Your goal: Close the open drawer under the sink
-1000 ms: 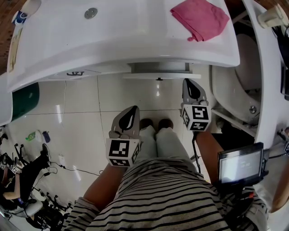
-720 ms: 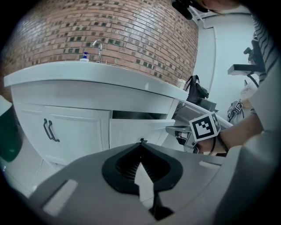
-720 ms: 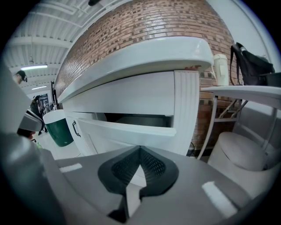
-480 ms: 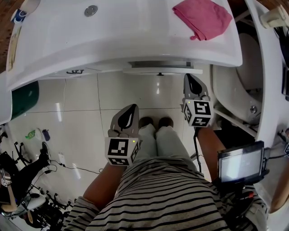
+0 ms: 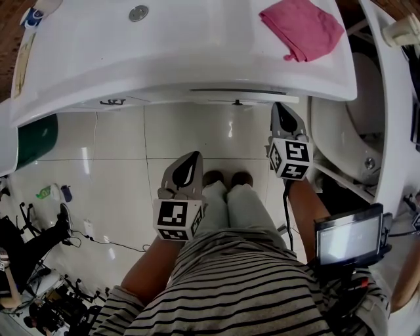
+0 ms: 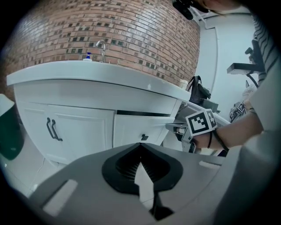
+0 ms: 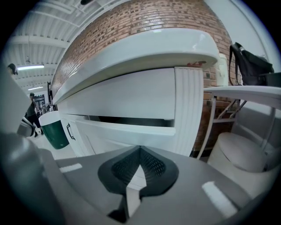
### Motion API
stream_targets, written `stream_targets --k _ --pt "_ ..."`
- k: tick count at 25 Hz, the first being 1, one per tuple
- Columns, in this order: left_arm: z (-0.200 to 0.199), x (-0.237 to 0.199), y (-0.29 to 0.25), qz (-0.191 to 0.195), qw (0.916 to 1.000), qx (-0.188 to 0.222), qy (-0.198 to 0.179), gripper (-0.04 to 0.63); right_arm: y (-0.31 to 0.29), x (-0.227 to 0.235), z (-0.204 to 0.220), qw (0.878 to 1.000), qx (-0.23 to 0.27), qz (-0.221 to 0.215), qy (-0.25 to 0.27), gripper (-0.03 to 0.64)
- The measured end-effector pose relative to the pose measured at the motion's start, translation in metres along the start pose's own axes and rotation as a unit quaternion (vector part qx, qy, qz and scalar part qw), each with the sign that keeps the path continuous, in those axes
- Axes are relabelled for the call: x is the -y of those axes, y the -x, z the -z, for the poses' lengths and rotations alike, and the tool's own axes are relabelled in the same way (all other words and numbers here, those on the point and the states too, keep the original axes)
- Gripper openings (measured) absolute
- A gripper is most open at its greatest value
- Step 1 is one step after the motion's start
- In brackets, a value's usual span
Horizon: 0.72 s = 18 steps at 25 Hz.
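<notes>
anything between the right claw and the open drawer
Nothing: in the right gripper view the right claw faces the drawer with no object between.

The drawer [image 5: 237,100] sits under the front edge of the sink counter [image 5: 164,65] and projects slightly from it. The cabinet doors [image 6: 74,132] lie to the drawer's left. The right gripper [image 5: 278,113] is just before the drawer's right end. The left gripper [image 5: 192,161] is further left and nearer the person, above the legs [image 5: 230,203]. A cloth [image 5: 302,27] lies on the counter's right part, with the drain [image 5: 138,12] to its left. A bin [image 5: 29,141] stands left of the counter.
</notes>
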<state>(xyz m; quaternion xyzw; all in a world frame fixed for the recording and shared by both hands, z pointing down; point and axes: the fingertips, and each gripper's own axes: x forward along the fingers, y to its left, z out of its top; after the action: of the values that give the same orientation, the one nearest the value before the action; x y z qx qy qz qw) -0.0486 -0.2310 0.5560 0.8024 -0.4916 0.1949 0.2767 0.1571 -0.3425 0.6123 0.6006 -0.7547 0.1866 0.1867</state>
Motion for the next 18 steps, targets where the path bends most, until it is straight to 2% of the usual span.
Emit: stream_targets --k 18 --pt "-0.003 -0.004 -0.001 -0.003 1.0 0.002 -0.002 0.017 -0.018 0.007 -0.012 1.0 0.011 0.009 0.001 0.0"
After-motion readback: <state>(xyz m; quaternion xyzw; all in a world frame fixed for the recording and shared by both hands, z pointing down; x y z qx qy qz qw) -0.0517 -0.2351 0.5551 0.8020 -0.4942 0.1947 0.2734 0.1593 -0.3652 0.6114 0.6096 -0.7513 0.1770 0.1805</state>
